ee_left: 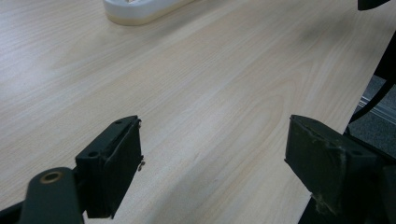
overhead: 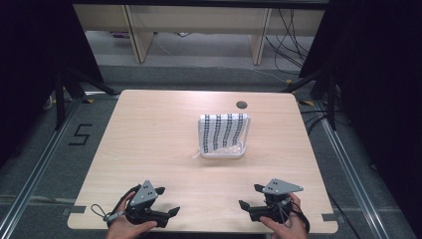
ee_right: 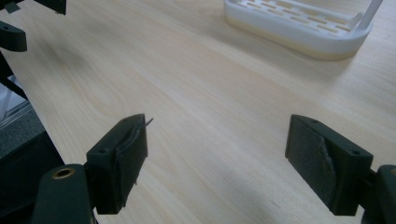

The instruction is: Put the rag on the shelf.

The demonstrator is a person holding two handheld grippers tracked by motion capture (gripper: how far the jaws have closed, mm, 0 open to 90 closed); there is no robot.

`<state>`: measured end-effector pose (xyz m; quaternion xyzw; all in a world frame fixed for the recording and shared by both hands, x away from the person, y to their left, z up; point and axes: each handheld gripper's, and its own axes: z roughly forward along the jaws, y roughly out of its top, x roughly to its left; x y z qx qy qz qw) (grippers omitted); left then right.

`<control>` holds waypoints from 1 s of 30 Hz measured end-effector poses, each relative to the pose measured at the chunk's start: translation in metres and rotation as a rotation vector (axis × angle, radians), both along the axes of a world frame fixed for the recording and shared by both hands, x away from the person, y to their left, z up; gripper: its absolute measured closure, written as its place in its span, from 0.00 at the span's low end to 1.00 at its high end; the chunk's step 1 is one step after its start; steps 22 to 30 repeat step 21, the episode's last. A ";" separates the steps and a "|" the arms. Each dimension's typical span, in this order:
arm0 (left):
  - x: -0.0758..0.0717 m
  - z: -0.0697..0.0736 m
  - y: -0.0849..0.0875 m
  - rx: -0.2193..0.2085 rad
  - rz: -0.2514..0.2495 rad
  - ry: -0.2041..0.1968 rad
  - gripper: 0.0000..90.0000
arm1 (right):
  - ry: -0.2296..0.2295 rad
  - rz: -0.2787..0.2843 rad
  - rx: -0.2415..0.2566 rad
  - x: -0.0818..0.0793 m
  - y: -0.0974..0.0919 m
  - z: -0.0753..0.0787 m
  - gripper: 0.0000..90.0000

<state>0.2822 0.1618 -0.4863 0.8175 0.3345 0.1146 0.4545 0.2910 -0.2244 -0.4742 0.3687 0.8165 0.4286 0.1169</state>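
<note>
I have both grippers low at the near edge of the pale wooden bench. Left gripper: jaws spread wide, nothing between them. Right gripper: likewise released, bare wood between its pads. The white slotted plastic rack sits mid-bench, ahead of both and well apart, nearer the right gripper.

Desk pale wood w/ fine grain, small dark round hole nr far right corner. White tray at centre, black-and-white striped pattern across it. Both tongs, left & right, black w/ grey plates.
</note>
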 end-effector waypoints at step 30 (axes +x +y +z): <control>0.003 -0.004 0.004 0.006 0.010 0.006 0.20 | 0.033 -0.004 -0.001 0.003 -0.001 -0.006 0.25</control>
